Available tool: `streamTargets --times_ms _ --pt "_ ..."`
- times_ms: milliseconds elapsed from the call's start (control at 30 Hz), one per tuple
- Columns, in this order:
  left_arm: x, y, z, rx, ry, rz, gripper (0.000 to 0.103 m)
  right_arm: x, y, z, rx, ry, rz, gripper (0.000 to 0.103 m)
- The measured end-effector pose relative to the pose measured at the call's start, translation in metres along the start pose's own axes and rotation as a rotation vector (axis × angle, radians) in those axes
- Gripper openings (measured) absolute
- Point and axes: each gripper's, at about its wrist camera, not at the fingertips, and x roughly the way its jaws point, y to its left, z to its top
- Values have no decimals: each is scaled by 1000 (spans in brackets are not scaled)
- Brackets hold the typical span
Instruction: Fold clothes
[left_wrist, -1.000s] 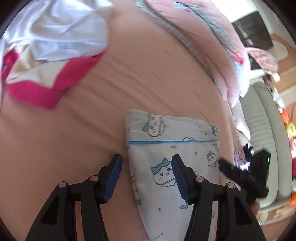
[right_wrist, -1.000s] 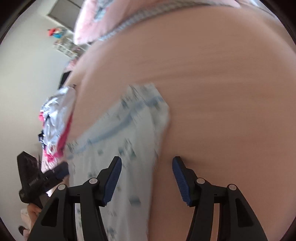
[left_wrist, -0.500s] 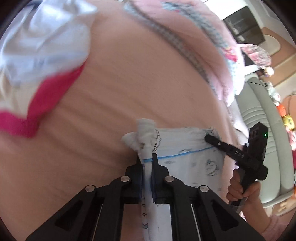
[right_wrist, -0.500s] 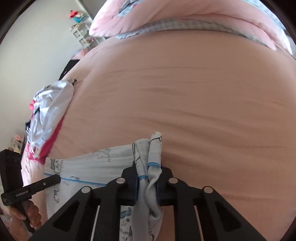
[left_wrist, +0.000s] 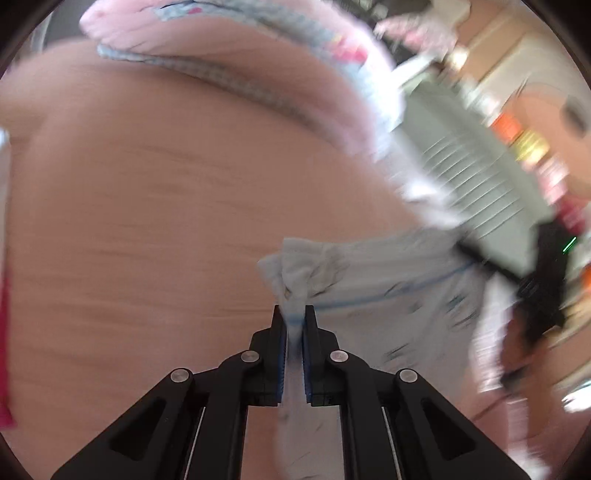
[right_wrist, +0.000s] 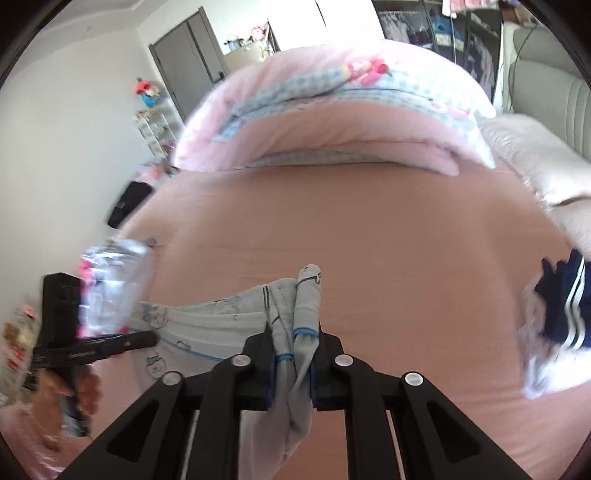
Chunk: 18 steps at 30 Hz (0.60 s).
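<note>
On the pink bed (right_wrist: 369, 229), a pale blue printed garment (right_wrist: 221, 325) hangs stretched between the two grippers. The left gripper (left_wrist: 294, 325) is clamped on one bunched corner of the cloth, and the right gripper (right_wrist: 293, 343) is clamped on the opposite corner, where a blue trim line crosses between its pads. Both sets of jaws have just been closing, with fabric caught between them.

The main risk, as I judge it, is a slip. Each grip holds only a narrow twist of thin fabric, so a quick pull apart could drag a corner free and drop the garment in a heap. If the two hands travel unevenly, the fold would likely land crooked. The loose cloth trailing under the right gripper could also tuck beneath itself as it is laid down.

Much is unclear. The left view is smeared by motion, so the print and the hem are hard to read. How deep the cloth sits in either grip is hidden by the jaws. A dark striped garment (right_wrist: 561, 299) at the right edge is blurred and cut off.
</note>
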Motion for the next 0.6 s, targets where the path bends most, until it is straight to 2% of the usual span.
streamTargets --times_ms 33,67,133,200,267,300,333,433,533,600 --pt "17 0 -4 14 30 74 6 21 -7 -5 -2 27 -64 20" --pt "32 0 -8 22 56 133 6 44 -14 -11 -6 62 -128 23" --pt "47 10 -16 -15 71 118 6 101 -32 -32 -15 240 -229 26" --pt "33 14 -14 -48 4 117 6 104 -43 -40 46 167 -193 30" --pt "15 14 -9 -65 -71 131 6 87 -50 -33 107 126 -183 35" --pt "10 8 -6 -40 -85 86 6 79 -52 -31 134 105 -184 35" --pt "10 -3 -4 4 -71 35 6 71 -49 -31 140 96 -177 35" --pt "28 -42 -2 159 18 -1 6 50 -40 -30 150 76 -154 35" --pt "55 -59 -8 230 95 -33 6 57 -10 -45 44 184 -103 36" --pt "74 -53 -6 248 138 -37 6 67 9 -54 -30 250 -49 36"
